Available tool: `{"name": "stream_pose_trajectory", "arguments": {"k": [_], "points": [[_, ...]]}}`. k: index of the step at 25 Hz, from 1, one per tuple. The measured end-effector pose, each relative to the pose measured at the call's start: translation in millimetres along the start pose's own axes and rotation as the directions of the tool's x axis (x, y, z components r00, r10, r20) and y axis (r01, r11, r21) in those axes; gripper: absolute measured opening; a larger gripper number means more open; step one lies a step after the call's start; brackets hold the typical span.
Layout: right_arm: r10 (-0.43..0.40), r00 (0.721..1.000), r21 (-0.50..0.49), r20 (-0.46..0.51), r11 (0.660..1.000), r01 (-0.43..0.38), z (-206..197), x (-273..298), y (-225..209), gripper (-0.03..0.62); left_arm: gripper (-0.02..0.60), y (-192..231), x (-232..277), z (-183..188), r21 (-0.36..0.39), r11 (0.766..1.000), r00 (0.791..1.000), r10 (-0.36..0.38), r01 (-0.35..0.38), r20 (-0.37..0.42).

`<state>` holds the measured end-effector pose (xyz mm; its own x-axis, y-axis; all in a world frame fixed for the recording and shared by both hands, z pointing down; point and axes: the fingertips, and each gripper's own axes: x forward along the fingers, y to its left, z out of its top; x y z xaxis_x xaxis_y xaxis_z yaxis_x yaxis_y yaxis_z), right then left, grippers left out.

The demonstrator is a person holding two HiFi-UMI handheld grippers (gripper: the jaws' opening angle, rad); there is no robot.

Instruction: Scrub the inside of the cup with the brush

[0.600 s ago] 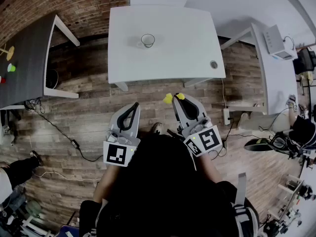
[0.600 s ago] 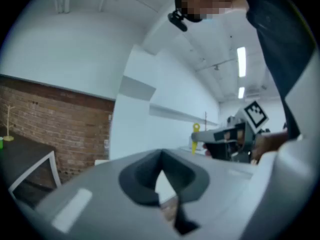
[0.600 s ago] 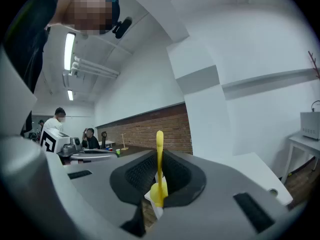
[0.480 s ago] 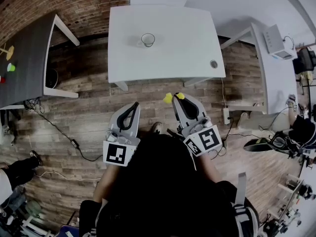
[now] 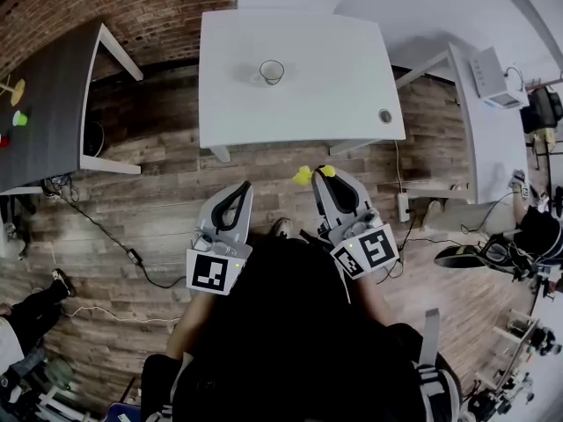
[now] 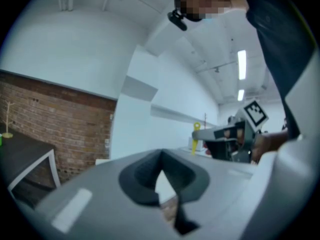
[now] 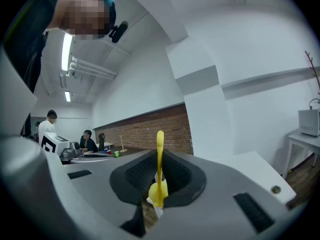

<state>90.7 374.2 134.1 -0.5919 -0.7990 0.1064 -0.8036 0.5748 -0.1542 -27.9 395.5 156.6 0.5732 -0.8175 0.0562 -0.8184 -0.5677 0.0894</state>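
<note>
A clear glass cup (image 5: 271,72) stands on the white table (image 5: 334,77), far ahead of both grippers. My left gripper (image 5: 238,190) hangs over the wooden floor, shut and with nothing in it; in the left gripper view its jaws (image 6: 161,156) meet with nothing between them. My right gripper (image 5: 326,176) is shut on a yellow brush (image 5: 304,176), which sticks out beyond the tips. In the right gripper view the brush (image 7: 159,176) stands upright between the jaws of that gripper (image 7: 159,159). The left gripper view also shows the right gripper (image 6: 235,134) with the brush (image 6: 196,134).
A dark table (image 5: 53,104) with small coloured things stands at the left, a white side table (image 5: 488,139) with a white box (image 5: 494,73) at the right. Cables (image 5: 114,240) trail over the floor. The white table has a round grommet (image 5: 384,115). People (image 7: 89,141) sit far off.
The whole head view has slid slightly to the right. Both grippers keep the same pose and the brush stays in the right one.
</note>
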Motion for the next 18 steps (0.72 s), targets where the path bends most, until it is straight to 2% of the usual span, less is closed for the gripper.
{"name": "stream_pose_trajectory", "arguments": {"k": [8,18], "points": [[-0.034,0.999,-0.018,-0.004,0.999,0.034,-3,31,18,0.032,0.003,42,-15,-4,-0.015,1.0,1.0,-0.02,0.02,0.001],[-0.111,0.994,-0.039,0.0,0.993,0.111,-5,58,32,0.032,0.003,89,-26,-20,-0.041,0.996,0.997,-0.079,0.078,-0.021]]}}
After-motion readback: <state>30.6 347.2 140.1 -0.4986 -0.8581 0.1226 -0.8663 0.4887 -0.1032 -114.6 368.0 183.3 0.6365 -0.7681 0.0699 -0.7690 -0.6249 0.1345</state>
